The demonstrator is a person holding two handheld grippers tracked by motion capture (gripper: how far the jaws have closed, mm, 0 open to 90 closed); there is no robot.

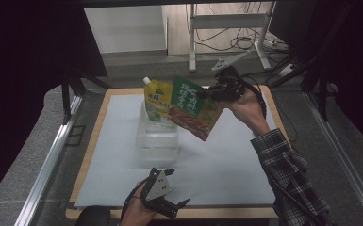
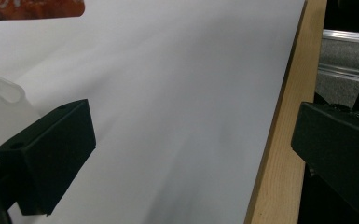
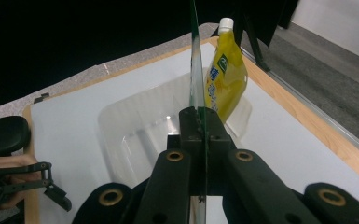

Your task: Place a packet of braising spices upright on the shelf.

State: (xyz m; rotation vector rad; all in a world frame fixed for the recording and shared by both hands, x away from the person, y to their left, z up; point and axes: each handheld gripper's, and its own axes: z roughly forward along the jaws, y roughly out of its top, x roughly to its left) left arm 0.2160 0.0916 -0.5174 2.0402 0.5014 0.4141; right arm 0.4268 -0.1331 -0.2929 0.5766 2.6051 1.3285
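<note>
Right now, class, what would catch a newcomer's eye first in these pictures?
The green and red pouch held in the air by the shut right gripper, above the clear tub. A yellow spouted pouch stands in the tub's far end, while the left gripper rests open at the table's near edge.

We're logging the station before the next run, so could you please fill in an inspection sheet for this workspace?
Surface: wooden table covered by a white sheet.
Job's things: green and red pouch held in the air over a clear plastic bin; yellow spouted pouch standing upright in the bin, leaning on its far wall.
Clutter: nothing seen.
Grippers: right gripper shut on the green and red pouch's edge; left gripper open, holding nothing, at the table's near edge.
Cables: loose cables on the floor beyond the table; a cable trails from the right gripper.
Surroundings: white desk frame behind, metal rails beside the table, dark surrounds.
</note>
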